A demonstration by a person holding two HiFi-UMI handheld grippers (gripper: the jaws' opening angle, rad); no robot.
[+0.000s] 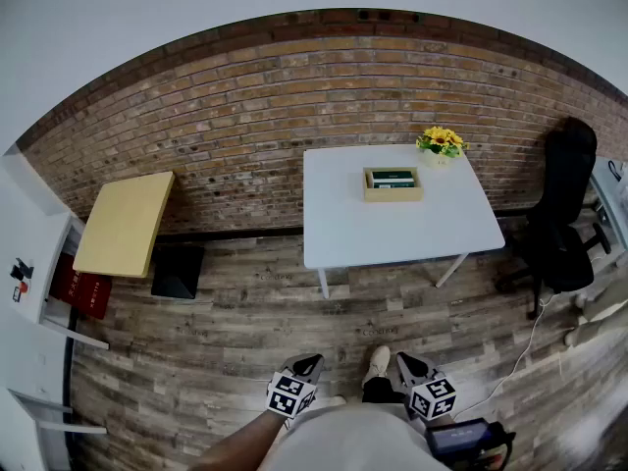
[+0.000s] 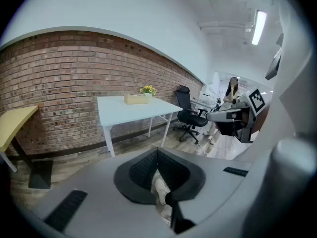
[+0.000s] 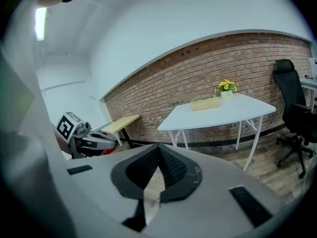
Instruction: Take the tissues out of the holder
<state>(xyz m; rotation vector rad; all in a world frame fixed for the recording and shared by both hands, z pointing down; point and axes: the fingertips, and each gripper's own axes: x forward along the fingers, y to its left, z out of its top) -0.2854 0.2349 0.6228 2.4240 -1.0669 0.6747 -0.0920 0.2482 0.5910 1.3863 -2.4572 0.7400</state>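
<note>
Both grippers low and close to the person's body, well short of the work. Left gripper point(image 1: 308, 365): jaws together, tips meeting, nothing between them; through the gap behind the tips only the wood floor point(image 1: 245, 312) and a light shoe point(image 1: 377, 363) show. Right gripper point(image 1: 408, 364): jaws likewise closed tip to tip, empty. The two sit side by side, apart, with the shoe between them, and both point forward and somewhat downward. White table point(image 1: 373, 229) stands well ahead of both grippers, across a stretch of floor and against the brick wall point(image 1: 245, 116). Holder point(image 1: 392, 183), a shallow, open-topped wooden box, rests on the table's far half, far ahead of the grippers, touched by neither. Tissues point(image 1: 392, 178) lie inside it as a green and white pack. From the left gripper the holder point(image 2: 136, 98) sits ahead and slightly left of the jaw line; from the right gripper the holder point(image 3: 206, 103) is ahead and off to the right. Yellow flowers point(image 1: 441, 141) stand just beyond the holder, at its right end. Black office chair point(image 1: 564, 224) far ahead-right of the right gripper; yellow table point(image 1: 125, 222) far ahead-left of the left gripper.
</note>
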